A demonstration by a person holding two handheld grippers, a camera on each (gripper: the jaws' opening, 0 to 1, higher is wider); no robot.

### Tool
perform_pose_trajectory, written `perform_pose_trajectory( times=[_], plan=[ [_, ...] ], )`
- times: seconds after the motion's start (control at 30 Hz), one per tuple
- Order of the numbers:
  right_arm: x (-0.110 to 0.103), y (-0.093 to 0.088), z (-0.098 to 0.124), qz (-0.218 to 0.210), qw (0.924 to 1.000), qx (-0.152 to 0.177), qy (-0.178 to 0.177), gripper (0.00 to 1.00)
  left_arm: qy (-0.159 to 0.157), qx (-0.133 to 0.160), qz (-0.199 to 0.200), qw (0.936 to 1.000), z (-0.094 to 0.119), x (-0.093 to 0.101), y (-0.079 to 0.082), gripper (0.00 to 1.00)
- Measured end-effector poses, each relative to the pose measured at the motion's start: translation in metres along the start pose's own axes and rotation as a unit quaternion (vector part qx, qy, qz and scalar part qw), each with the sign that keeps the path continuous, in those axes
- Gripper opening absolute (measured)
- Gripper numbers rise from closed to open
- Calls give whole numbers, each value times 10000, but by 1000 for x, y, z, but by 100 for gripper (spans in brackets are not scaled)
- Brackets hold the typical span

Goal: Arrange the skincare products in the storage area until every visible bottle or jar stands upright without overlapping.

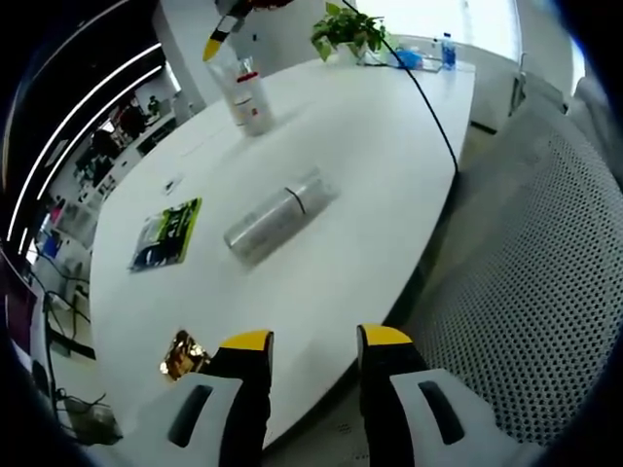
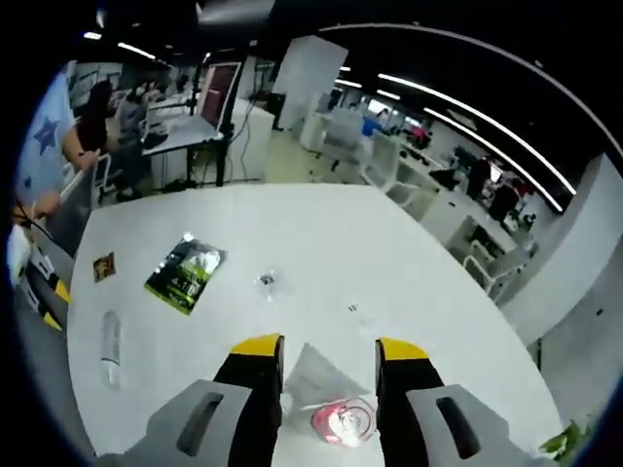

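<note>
A clear bottle point(image 1: 277, 216) lies on its side in the middle of the white table point(image 1: 370, 146); the right gripper view has it at the left point(image 2: 110, 348). A second clear bottle with a red label point(image 1: 248, 97) stands upright at the far side. Seen from above, its pink-red top point(image 2: 341, 418) sits between the jaws of my right gripper point(image 2: 329, 348). Those jaws are spread wide, with a gap on the left side. My left gripper point(image 1: 316, 341) hangs open over the table's near edge, holding nothing.
A green packet point(image 1: 167, 233) and a gold wrapper point(image 1: 183, 355) lie left of the fallen bottle. A black cable point(image 1: 428, 107) crosses the table toward a potted plant point(image 1: 346, 29). A mesh chair point(image 1: 545, 292) stands at the right. People sit at desks point(image 2: 117, 117) beyond.
</note>
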State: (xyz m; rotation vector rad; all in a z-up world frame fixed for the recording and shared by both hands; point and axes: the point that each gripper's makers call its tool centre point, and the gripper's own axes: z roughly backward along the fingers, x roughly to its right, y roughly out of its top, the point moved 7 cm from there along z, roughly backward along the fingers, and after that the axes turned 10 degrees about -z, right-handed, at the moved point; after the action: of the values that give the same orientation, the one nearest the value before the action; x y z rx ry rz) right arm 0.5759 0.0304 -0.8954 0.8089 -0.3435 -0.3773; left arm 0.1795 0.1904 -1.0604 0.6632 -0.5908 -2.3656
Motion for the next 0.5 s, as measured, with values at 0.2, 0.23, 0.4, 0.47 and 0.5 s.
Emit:
perform_pose_trajectory(
  times=[0.2, 0.23, 0.4, 0.47, 0.5],
  plan=[
    [2, -10, -15, 500, 9926, -965, 535, 35, 23, -21, 5, 10000, 0, -1, -1, 30],
    [3, -10, -15, 487, 9913, -1044, 631, 36, 1, -29, 11, 10000, 0, 0, -1, 30],
    [11, -17, -17, 818, 9773, -1724, 920, 33, 8, -32, 34, 10000, 0, -1, -1, 31],
    [14, -17, -17, 756, 9752, -1858, 940, 31, 0, -30, 27, 10000, -1, 0, 0, 31],
    [16, -18, -17, 725, 9730, -1972, 952, 29, -3, -25, 31, 10000, -1, 0, 0, 31]
  ],
)
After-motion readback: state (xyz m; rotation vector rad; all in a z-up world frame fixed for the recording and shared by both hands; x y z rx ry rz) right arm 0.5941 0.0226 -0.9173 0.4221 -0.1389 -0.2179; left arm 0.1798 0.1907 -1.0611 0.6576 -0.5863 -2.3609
